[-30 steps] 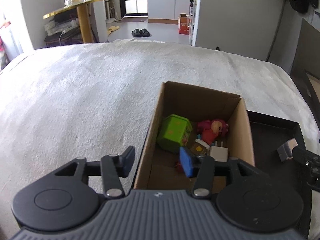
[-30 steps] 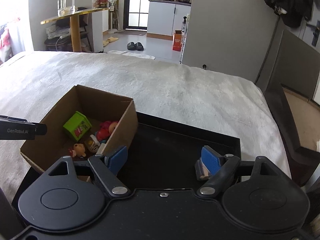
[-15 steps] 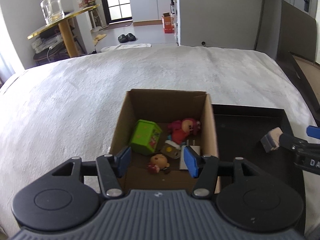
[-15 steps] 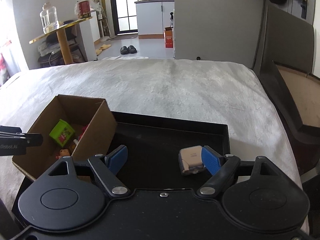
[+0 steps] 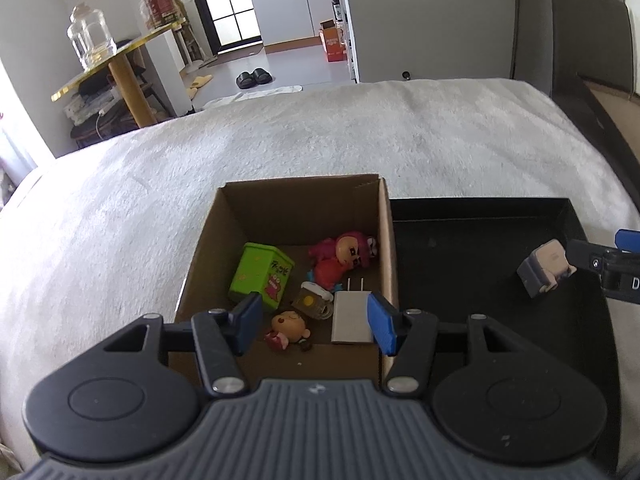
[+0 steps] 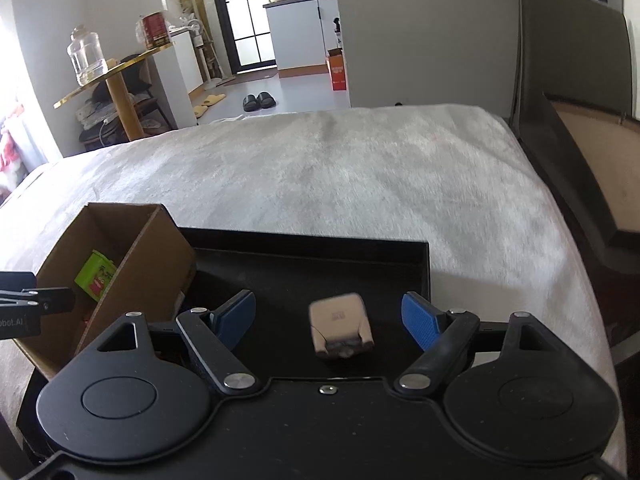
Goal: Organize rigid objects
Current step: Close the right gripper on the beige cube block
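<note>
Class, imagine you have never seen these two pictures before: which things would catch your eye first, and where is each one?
The open brown cardboard box on the white fuzzy blanket draws the eye, with a bright green toy cube and a red and pink doll figure inside. Beside it, on the black tray, a small beige charger block sits between the open right tongs.

- My right gripper (image 6: 329, 316) has its jaws spread wide.
- A small beige charger (image 6: 340, 330), blurred, sits between them, touching neither, over the black tray (image 6: 304, 252).
- Cardboard box (image 6: 148, 256) at left.
</note>
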A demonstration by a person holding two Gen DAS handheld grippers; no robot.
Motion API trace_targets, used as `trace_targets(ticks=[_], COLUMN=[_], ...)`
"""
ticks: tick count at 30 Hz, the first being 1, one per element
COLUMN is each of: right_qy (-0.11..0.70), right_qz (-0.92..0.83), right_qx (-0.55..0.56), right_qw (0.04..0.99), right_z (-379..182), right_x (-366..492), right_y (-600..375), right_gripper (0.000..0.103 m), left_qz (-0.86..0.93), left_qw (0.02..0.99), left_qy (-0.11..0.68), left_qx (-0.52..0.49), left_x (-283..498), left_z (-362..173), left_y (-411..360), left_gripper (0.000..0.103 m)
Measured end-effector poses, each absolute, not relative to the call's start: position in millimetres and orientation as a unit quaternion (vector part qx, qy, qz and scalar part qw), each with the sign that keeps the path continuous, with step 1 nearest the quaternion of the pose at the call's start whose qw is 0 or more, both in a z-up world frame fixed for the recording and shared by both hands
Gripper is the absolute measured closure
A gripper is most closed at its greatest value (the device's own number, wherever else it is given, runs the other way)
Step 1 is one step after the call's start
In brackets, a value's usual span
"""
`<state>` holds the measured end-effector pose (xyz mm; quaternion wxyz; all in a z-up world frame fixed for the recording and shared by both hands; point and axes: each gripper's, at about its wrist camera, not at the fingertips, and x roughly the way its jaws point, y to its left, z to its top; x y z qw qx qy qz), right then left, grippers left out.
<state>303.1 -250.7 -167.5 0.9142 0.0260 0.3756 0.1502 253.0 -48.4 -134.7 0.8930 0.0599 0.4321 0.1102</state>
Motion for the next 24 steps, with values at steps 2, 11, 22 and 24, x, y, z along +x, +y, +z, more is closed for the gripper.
trace_targets(ticks=[2, 11, 22, 24], right_qy=[0.379, 0.396, 0.408, 0.406], right_qz=[0.149, 0.161, 0.179, 0.177], right_qx=[0.029, 0.044, 0.028, 0.030], right_qw=[0.913, 0.903, 0.895, 0.896], right_z=[-175.1, -203.5, -224.6, -223.7], right_x=[303.7, 312.4, 323.5, 322.8], right_y=[-254.7, -265.2, -254.5, -256.0], right_gripper=[0.024, 0.034, 0.057, 0.057], left_qz=[0.110, 0.135, 0.159, 0.162], left_qw=[0.892, 0.882, 0.874, 0.874], left_qy=[0.433, 0.442, 0.447, 0.444], left_qx=[0.068, 0.089, 0.106, 0.113], left_x=[256.1, 274.1, 279.8, 280.3], left_z=[-139.2, -155.6, -158.2, -156.3], left_y=[-54.6, -73.6, -83.8, -87.9], left_gripper=[0.047, 0.068, 0.069, 0.069])
